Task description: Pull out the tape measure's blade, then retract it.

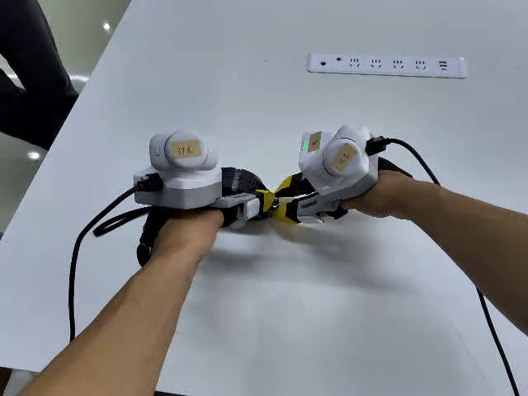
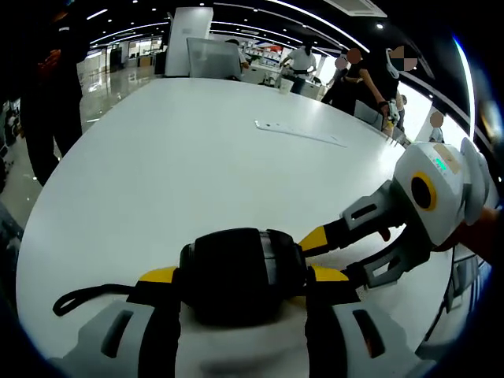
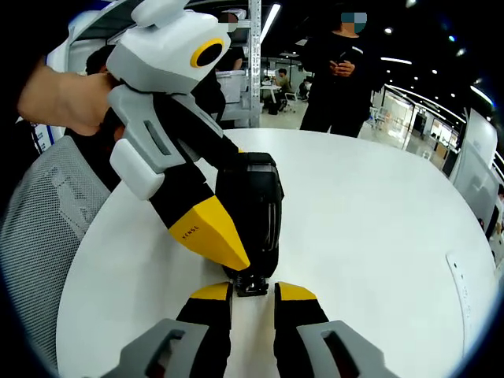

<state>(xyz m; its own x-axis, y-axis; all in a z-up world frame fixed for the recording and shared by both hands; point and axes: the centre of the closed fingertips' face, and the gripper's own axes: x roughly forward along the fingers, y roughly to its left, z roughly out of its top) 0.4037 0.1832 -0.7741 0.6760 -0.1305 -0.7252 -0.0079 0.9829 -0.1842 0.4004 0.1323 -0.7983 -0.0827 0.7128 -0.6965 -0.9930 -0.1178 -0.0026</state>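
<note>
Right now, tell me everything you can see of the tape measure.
The tape measure is a compact black case, seemingly rubbery plastic, held low over the white table. The left gripper clamps its sides between yellow-tipped jaws; a black strap loop trails from it. The right gripper pinches the small dark end tab at its mouth. No blade length shows drawn out.

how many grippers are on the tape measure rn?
2. Left gripper clamps the tape measure body between its jaws; right gripper pinches the small tab at its front end.
</note>
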